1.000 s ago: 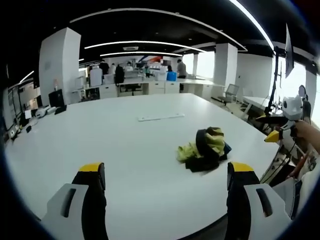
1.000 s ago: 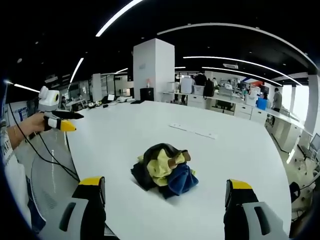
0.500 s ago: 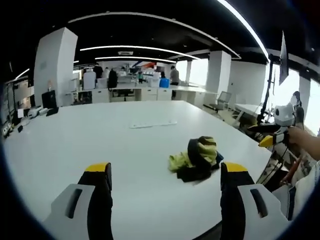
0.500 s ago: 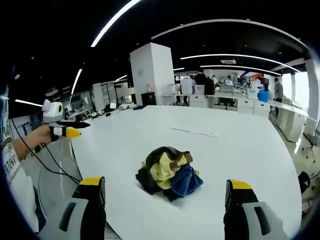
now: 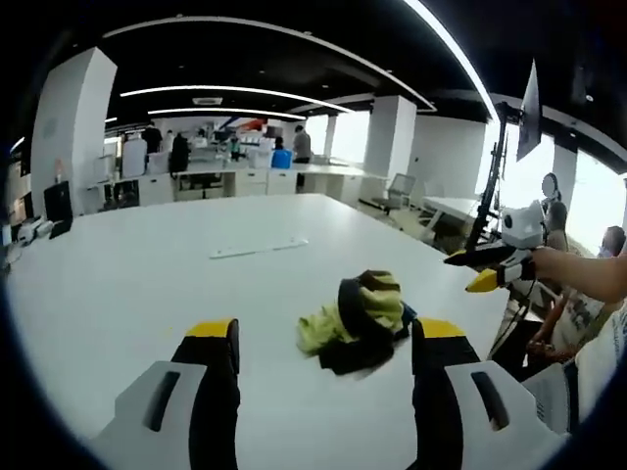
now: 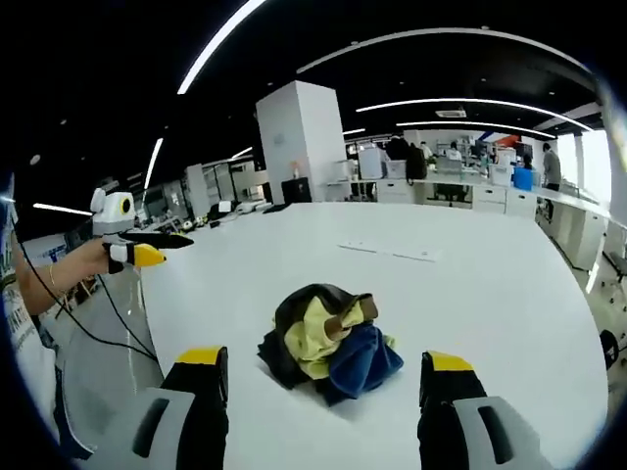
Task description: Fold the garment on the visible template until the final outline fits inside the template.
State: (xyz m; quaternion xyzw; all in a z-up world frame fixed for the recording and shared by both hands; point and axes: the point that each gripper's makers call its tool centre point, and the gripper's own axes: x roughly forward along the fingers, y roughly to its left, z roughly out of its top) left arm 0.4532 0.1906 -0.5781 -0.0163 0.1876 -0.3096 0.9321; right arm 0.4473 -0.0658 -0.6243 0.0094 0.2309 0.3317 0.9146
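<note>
A crumpled garment [image 5: 358, 308], black, yellow-green and blue, lies bunched in a heap on the white table [image 5: 118, 264]. My left gripper [image 5: 325, 331] is open, its yellow-tipped jaws wide apart just short of the heap, holding nothing. In the right gripper view the same garment [image 6: 328, 338] sits ahead of my right gripper [image 6: 323, 358], which is also open and empty. Each gripper shows in the other's view, held in a hand off the table edge: the right gripper [image 5: 490, 266] and the left gripper [image 6: 147, 252].
A thin white strip [image 5: 257, 249] lies flat on the table beyond the garment, seen again as the strip [image 6: 382, 251]. The table's [image 6: 490, 284] curved edge runs close to the heap. Desks, pillars and people stand far behind. A stand [image 5: 487, 186] rises at the right.
Both views have shifted with the hands and the heap looks slightly nearer. Each gripper's jaws stand a little closer together than before. The garment keeps its shape and place.
</note>
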